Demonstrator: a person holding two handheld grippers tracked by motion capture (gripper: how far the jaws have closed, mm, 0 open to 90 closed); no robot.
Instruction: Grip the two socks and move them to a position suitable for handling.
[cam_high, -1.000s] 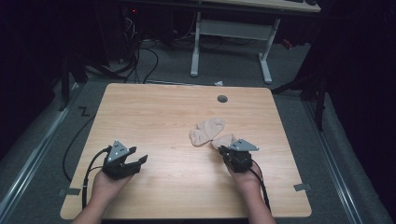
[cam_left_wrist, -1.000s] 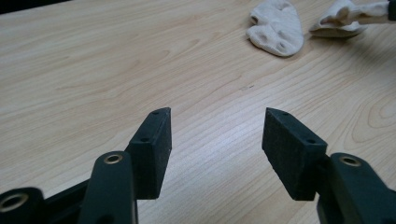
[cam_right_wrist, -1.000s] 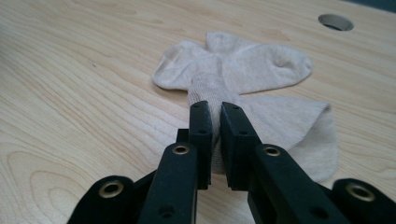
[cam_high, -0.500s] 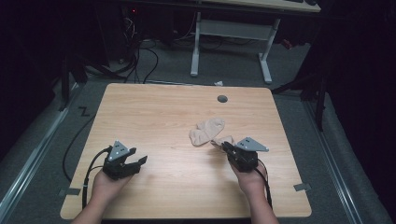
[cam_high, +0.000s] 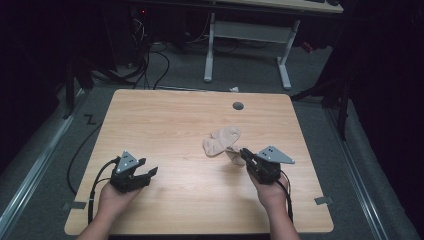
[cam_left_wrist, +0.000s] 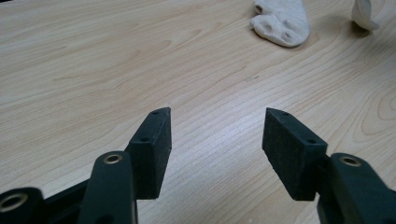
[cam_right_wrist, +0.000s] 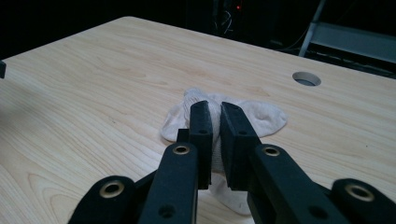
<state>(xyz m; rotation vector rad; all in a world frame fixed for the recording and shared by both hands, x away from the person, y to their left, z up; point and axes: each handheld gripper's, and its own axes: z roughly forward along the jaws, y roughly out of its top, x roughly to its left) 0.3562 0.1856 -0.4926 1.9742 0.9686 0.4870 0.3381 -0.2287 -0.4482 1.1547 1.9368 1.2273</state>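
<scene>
Pale wood covers the bench (cam_high: 175, 125), and from the high view we see a beige sock (cam_high: 222, 141) lying just right of its centre, crumpled, so we cannot tell whether it is one sock or two. Our right tongs (cam_high: 245, 154) sit at about four o'clock from it, their tips at the sock's near corner, where a fold of fabric lifts off the wood. Our left tongs (cam_high: 147, 175) rest at about eight o'clock on the bench, well apart from the sock, jaws spread with nothing in them. A round cable hole (cam_high: 238, 106) lies at one o'clock, near the far edge. Beyond the bench the floor is too dark to read.

In the left gripper view, the left tongs (cam_left_wrist: 217, 133) stand wide over bare wood. The sock (cam_left_wrist: 282, 21) shows at one o'clock, cut off by the top edge; a second pale scrap at the top right corner is also cropped.

In the right gripper view, the right tongs (cam_right_wrist: 215, 112) are pinched on the sock (cam_right_wrist: 266, 116), fabric squeezed between the pads; the jaws hide its middle.
</scene>
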